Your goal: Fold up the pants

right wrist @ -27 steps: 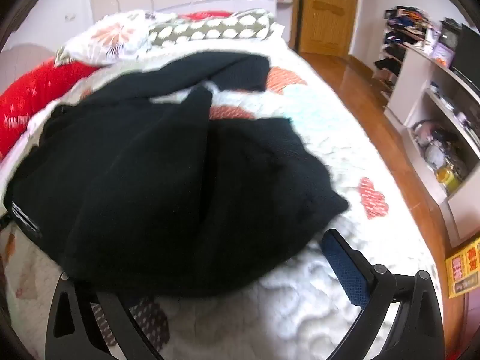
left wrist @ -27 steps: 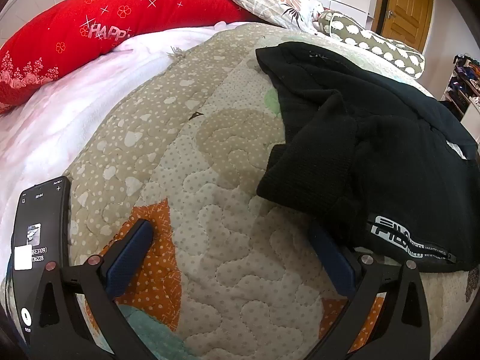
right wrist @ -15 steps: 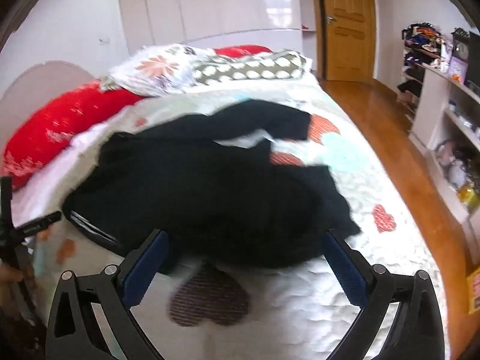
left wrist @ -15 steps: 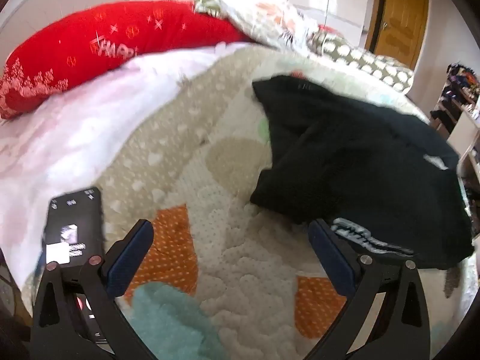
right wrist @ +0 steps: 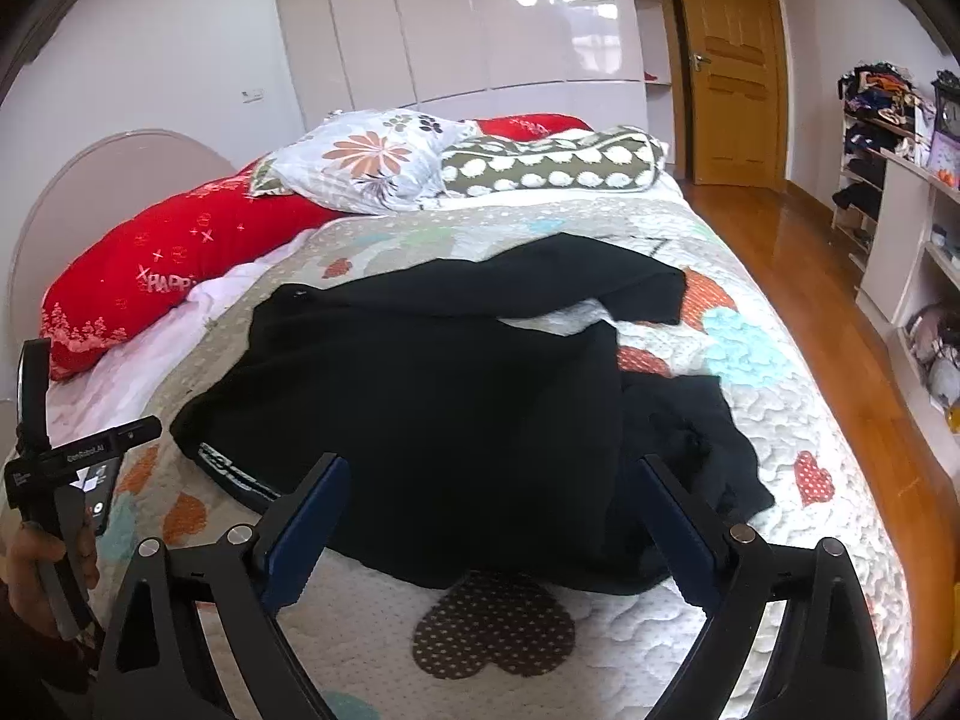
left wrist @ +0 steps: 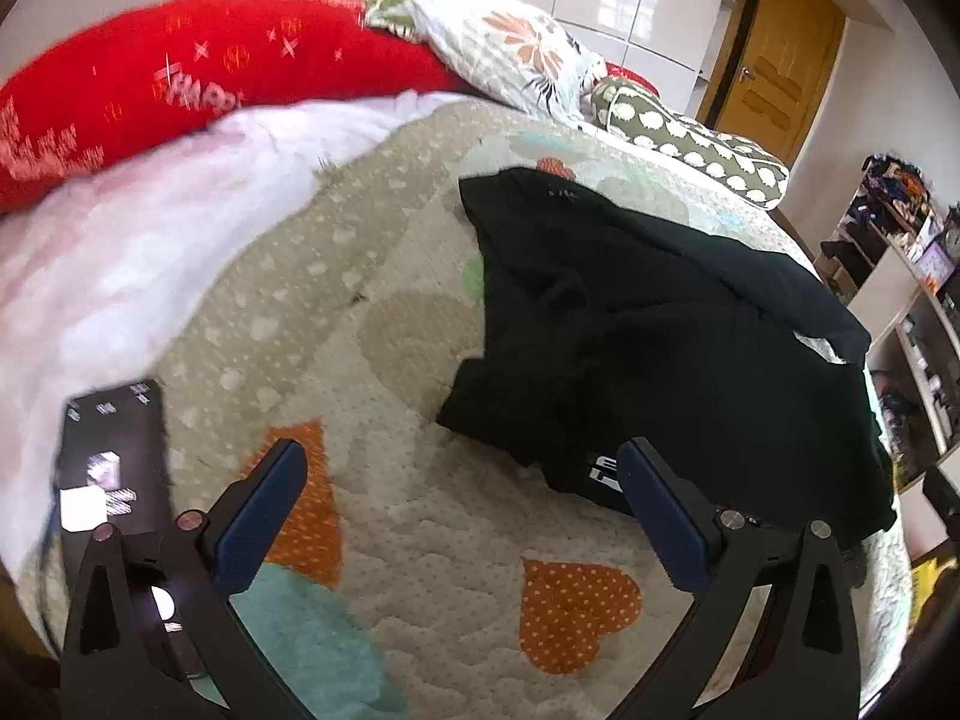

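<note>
Left gripper (left wrist: pixel 456 492) hangs over the quilted heart-print bed cover (left wrist: pixel 420 540) near the bed's front edge, fingers wide apart, holding nothing. The crumpled black fabric pants (right wrist: pixel 456 396) lie mid-bed, legs bunched. Right gripper (right wrist: pixel 492 516) is spread too, empty, just short of the near hem. I'd pinch the printed waistband corners and pull everything flat before making any fold.

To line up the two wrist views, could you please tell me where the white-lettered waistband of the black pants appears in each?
Left wrist: the waistband sits lower centre-right, just left of the gripper's right finger.
Right wrist: the waistband sits lower left, at the near-left edge of the black pants.
Shared landmark: the red pillow lettered "HAPPY".
</note>
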`<action>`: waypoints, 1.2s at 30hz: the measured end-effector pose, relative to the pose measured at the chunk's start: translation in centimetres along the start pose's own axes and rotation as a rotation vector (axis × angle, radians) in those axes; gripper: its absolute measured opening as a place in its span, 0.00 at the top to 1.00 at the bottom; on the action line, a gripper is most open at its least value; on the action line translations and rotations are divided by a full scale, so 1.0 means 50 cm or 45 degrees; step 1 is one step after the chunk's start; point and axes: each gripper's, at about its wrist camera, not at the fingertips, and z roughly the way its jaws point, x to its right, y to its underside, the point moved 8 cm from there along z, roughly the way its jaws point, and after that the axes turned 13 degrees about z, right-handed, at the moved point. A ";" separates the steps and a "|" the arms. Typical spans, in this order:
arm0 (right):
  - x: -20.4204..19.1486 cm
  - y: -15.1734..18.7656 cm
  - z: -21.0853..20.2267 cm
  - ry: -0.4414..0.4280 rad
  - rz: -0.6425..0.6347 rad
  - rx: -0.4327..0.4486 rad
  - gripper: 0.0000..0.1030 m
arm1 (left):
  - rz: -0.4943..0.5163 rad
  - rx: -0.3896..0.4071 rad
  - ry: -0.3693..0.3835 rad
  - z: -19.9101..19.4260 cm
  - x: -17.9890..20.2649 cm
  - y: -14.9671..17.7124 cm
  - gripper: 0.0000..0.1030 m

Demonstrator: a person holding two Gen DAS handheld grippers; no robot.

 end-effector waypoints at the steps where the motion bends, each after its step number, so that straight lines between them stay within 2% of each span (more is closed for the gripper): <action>1: 0.009 0.001 -0.001 0.013 0.006 -0.007 0.08 | -0.010 -0.005 0.006 0.005 0.003 0.003 0.00; 7: 0.108 0.008 -0.011 0.147 0.058 -0.022 0.08 | -0.030 -0.046 0.064 0.050 0.036 0.006 0.00; 11: 0.190 0.011 -0.017 0.222 0.154 -0.023 0.08 | -0.033 -0.077 0.107 0.082 0.067 0.000 0.00; 17: 0.264 0.002 0.008 0.214 0.308 -0.034 0.08 | -0.032 -0.100 0.174 0.118 0.105 -0.017 0.00; 18: 0.271 -0.002 0.021 0.223 0.315 -0.042 0.13 | -0.034 -0.094 0.182 0.120 0.107 -0.023 0.05; 19: 0.278 -0.005 0.038 0.224 0.330 -0.059 0.22 | -0.040 -0.080 0.194 0.121 0.110 -0.029 0.10; 20: 0.280 -0.006 0.052 0.217 0.343 -0.077 0.27 | -0.043 -0.074 0.201 0.122 0.112 -0.033 0.25; 21: 0.285 -0.003 0.072 0.211 0.360 -0.103 0.38 | -0.044 -0.072 0.198 0.125 0.113 -0.037 0.48; 22: 0.288 -0.001 0.087 0.227 0.369 -0.122 0.45 | -0.044 -0.072 0.188 0.129 0.113 -0.041 0.59; 23: 0.289 -0.001 0.095 0.246 0.361 -0.115 0.47 | -0.048 -0.073 0.208 0.132 0.114 -0.043 0.73; 25: 0.271 -0.008 0.097 0.236 0.312 -0.099 0.72 | -0.060 -0.073 0.232 0.131 0.115 -0.047 0.80; 27: 0.250 -0.013 0.096 0.211 0.264 -0.104 0.85 | -0.041 -0.054 0.228 0.117 0.115 -0.055 0.86; 29: 0.236 -0.019 0.083 0.210 0.238 -0.088 0.86 | -0.030 -0.020 0.231 0.085 0.107 -0.062 0.91; 31: 0.225 -0.032 0.057 0.193 0.231 -0.050 0.86 | -0.024 0.000 0.244 0.053 0.097 -0.068 0.91; 36: 0.211 -0.073 -0.032 0.175 0.208 0.036 0.87 | 0.012 0.041 0.192 -0.020 0.058 -0.062 0.92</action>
